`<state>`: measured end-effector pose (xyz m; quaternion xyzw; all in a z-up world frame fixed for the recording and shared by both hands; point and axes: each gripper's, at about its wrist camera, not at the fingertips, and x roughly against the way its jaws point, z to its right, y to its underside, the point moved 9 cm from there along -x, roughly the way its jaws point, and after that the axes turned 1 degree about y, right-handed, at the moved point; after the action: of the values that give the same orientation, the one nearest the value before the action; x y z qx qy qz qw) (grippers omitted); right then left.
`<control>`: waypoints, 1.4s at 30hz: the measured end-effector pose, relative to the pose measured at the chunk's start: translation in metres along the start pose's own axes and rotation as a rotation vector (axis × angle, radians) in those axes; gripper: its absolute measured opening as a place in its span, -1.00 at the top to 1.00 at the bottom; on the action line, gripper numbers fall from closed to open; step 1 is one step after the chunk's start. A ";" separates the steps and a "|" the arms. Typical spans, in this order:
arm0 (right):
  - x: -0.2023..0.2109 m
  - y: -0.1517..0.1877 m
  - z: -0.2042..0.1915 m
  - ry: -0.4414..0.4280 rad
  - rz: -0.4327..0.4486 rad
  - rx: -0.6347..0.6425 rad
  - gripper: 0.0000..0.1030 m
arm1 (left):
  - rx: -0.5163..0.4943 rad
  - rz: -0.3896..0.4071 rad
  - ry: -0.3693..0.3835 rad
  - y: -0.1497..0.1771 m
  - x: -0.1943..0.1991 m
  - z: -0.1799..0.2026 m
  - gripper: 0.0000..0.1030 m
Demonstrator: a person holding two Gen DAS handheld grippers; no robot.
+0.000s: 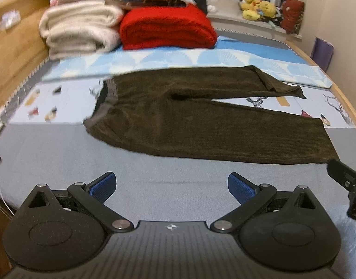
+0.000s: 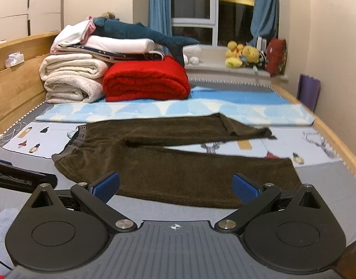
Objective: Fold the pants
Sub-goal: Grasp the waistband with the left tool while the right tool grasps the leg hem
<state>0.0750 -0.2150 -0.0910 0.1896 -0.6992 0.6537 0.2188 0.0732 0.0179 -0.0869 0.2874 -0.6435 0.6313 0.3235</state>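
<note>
Brown corduroy pants [image 2: 178, 162] lie spread flat on the bed [image 1: 154, 174], at 12 o'clock from both tongs, left tongs [image 1: 172, 187] and right tongs [image 2: 176, 187], gaping empty, ready for folding.

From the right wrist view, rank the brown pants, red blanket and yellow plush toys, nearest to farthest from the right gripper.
1. Brown pants: spread flat just ahead of the open right gripper.
2. Red blanket: folded, farther back, left of centre.
3. Yellow plush toys: on the windowsill, far right.

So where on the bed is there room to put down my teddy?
The grey strip in front of the pants, nearest the left tongs, is bare. So is the printed sheet left of the waistband. The far end is crowded with the red blanket and cream blankets.
</note>
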 end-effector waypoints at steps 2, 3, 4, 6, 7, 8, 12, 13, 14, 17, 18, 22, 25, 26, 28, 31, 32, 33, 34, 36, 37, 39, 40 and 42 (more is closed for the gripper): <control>-0.020 0.006 0.017 0.000 -0.041 -0.071 -0.99 | 0.055 -0.013 0.006 -0.003 -0.019 -0.016 -0.99; -0.029 0.009 0.025 0.002 -0.057 -0.106 -0.99 | 0.086 -0.022 -0.005 -0.005 -0.030 -0.026 -0.99; -0.041 0.014 0.036 0.008 -0.071 -0.148 -0.99 | 0.130 -0.031 -0.016 -0.008 -0.045 -0.040 -0.99; -0.068 0.029 0.061 0.025 -0.119 -0.230 -0.99 | 0.203 -0.031 -0.026 -0.014 -0.071 -0.066 -0.99; -0.083 0.037 0.075 0.030 -0.146 -0.282 -0.99 | 0.243 -0.030 -0.038 -0.018 -0.090 -0.082 -0.99; -0.097 0.044 0.088 0.031 -0.166 -0.334 -0.99 | 0.269 -0.033 -0.053 -0.021 -0.106 -0.097 -0.99; -0.155 0.073 0.147 0.088 -0.235 -0.584 -0.98 | 0.379 -0.128 -0.108 -0.032 -0.183 -0.149 -0.99; -0.168 0.079 0.164 0.111 -0.237 -0.644 -0.98 | 0.419 -0.149 -0.113 -0.035 -0.202 -0.161 -0.99; -0.181 0.085 0.181 0.144 -0.240 -0.698 -0.98 | 0.463 -0.162 -0.108 -0.038 -0.217 -0.172 -0.99; -0.216 0.101 0.225 0.230 -0.256 -0.812 -0.98 | 0.591 -0.180 -0.119 -0.047 -0.260 -0.201 -0.99; -0.227 0.107 0.241 0.260 -0.257 -0.850 -0.98 | 0.611 -0.172 -0.140 -0.050 -0.270 -0.209 -0.99; -0.263 0.123 0.279 0.331 -0.289 -0.940 -0.98 | 0.607 -0.185 -0.206 -0.062 -0.309 -0.228 -0.93; -0.280 0.133 0.294 0.375 -0.297 -1.001 -0.99 | 0.625 -0.190 -0.245 -0.065 -0.328 -0.239 -0.77; -0.284 0.133 0.297 0.390 -0.286 -1.005 -0.99 | 0.633 -0.182 -0.272 -0.066 -0.331 -0.244 -0.39; -0.293 0.126 0.299 0.406 -0.236 -0.971 -0.99 | 0.672 -0.190 -0.263 -0.066 -0.340 -0.250 0.10; -0.303 0.121 0.299 0.387 -0.203 -0.923 -0.96 | 0.718 -0.186 -0.212 -0.066 -0.339 -0.250 0.79; -0.303 0.119 0.299 0.391 -0.188 -0.917 -0.59 | 0.708 -0.185 -0.222 -0.068 -0.336 -0.249 0.84; -0.304 0.117 0.302 0.390 -0.180 -0.910 0.32 | 0.691 -0.181 -0.233 -0.070 -0.332 -0.248 0.86; -0.306 0.118 0.304 0.382 -0.205 -0.912 0.84 | 0.667 -0.174 -0.249 -0.072 -0.327 -0.246 0.86; -0.300 0.122 0.310 0.374 -0.218 -0.959 0.81 | 0.629 -0.166 -0.269 -0.075 -0.318 -0.244 0.87; -0.296 0.121 0.311 0.380 -0.225 -0.953 0.81 | 0.610 -0.164 -0.269 -0.076 -0.311 -0.244 0.87; -0.284 0.118 0.310 0.392 -0.246 -0.932 0.82 | 0.606 -0.166 -0.248 -0.073 -0.297 -0.245 0.87; -0.277 0.116 0.309 0.399 -0.257 -0.920 0.82 | 0.612 -0.169 -0.237 -0.071 -0.290 -0.247 0.87; -0.263 0.113 0.308 0.409 -0.274 -0.888 0.82 | 0.618 -0.177 -0.223 -0.062 -0.277 -0.249 0.87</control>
<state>0.2136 -0.5198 -0.3457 0.0362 -0.8212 0.2824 0.4945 0.3080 0.2537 -0.2661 0.4936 -0.4258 0.7308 0.2024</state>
